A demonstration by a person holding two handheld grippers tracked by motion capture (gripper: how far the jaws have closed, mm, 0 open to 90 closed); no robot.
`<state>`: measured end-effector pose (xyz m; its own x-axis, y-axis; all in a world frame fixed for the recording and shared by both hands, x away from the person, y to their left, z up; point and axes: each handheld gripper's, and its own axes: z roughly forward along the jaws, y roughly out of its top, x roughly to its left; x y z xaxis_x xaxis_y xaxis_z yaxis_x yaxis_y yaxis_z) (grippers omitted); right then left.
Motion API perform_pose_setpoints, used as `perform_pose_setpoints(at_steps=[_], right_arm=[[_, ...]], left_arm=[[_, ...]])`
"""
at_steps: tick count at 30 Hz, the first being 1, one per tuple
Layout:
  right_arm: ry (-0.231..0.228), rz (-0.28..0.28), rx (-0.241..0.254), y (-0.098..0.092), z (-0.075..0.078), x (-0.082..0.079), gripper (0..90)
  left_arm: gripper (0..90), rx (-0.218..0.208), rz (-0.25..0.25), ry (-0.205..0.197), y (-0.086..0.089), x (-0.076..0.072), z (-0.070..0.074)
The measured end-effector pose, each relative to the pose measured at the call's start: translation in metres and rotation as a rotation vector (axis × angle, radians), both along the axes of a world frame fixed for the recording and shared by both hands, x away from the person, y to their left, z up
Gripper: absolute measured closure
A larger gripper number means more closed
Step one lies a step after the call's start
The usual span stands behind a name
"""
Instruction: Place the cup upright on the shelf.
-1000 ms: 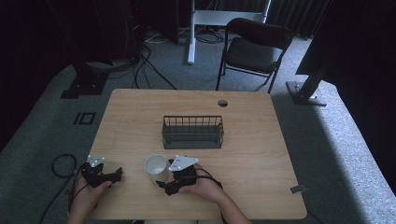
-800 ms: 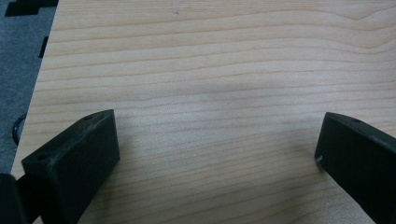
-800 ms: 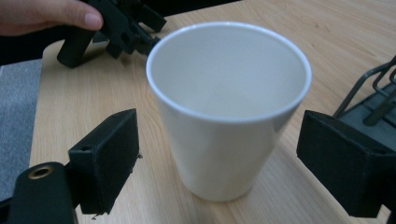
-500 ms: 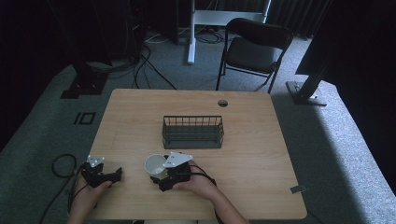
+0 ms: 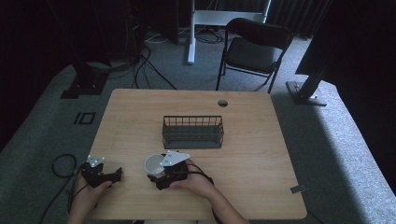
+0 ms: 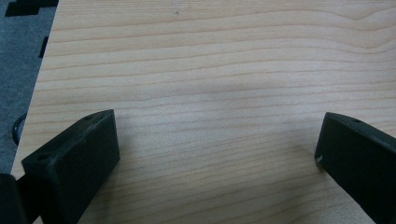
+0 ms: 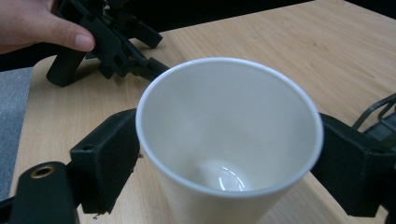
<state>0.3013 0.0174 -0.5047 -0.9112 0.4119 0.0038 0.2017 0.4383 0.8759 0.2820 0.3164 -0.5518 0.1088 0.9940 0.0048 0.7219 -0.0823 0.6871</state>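
Starting at the left: your left gripper (image 5: 116, 174) sits at the near-left corner of the wooden table (image 5: 252, 154), held by your left hand (image 5: 88, 193), jaws spread wide apart over bare wood with nothing between them. In the left gripper view the same gripper (image 6: 217, 154) shows both black jaws low, close above the tabletop (image 6: 210, 70). Next over, the white paper cup (image 5: 154, 164) stands upright near the front edge, mouth up, inside looks bare. Your right gripper (image 5: 156, 179) has a jaw on each side of the cup, your right hand (image 5: 194, 179) behind it. In the right gripper view both jaws of that gripper (image 7: 229, 163) press against the cup (image 7: 224, 140) wall below the rim, so it's gripping the cup. Further back, mid-table, a dark wire basket (image 5: 193, 132) stands apart from the cup. A black folding chair (image 5: 254, 49) is on the floor beyond the table's far edge.
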Motion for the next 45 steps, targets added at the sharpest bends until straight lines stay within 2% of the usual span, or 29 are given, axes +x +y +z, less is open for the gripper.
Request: perform_pose_setpoints(at_steps=[3, 5, 12, 19, 26, 39, 45], right_arm=[[0.004, 0.000, 0.003, 0.001, 0.000, 0.000, 14.0], [0.007, -0.011, 0.007, 0.001, 0.000, 0.001, 18.6], [0.019, -0.015, 0.014, 0.000, 0.002, 0.003, 19.3], [0.019, -0.027, 0.032, -0.003, 0.009, 0.004, 19.3], [0.020, -0.032, 0.038, -0.006, 0.023, 0.006, 19.3], [-0.018, -0.041, 0.065, -0.019, 0.053, 0.008, 19.4], [-0.052, -0.046, 0.062, -0.027, 0.069, 0.010, 19.4]], left_arm=[[0.2, 0.000, 0.000, 0.000, 0.000, 0.000, 0.000], [0.2, 0.000, 0.000, 0.000, 0.000, 0.000, 0.000], [0.1, 0.000, 0.000, 0.000, 0.000, 0.000, 0.000], [0.2, 0.000, 0.000, 0.000, 0.000, 0.000, 0.000], [0.2, 0.000, 0.000, -0.001, 0.000, 0.000, 0.000], [0.2, 0.000, 0.000, -0.001, 0.000, 0.000, 0.000], [0.2, 0.000, 0.000, -0.001, 0.000, 0.000, 0.000]])
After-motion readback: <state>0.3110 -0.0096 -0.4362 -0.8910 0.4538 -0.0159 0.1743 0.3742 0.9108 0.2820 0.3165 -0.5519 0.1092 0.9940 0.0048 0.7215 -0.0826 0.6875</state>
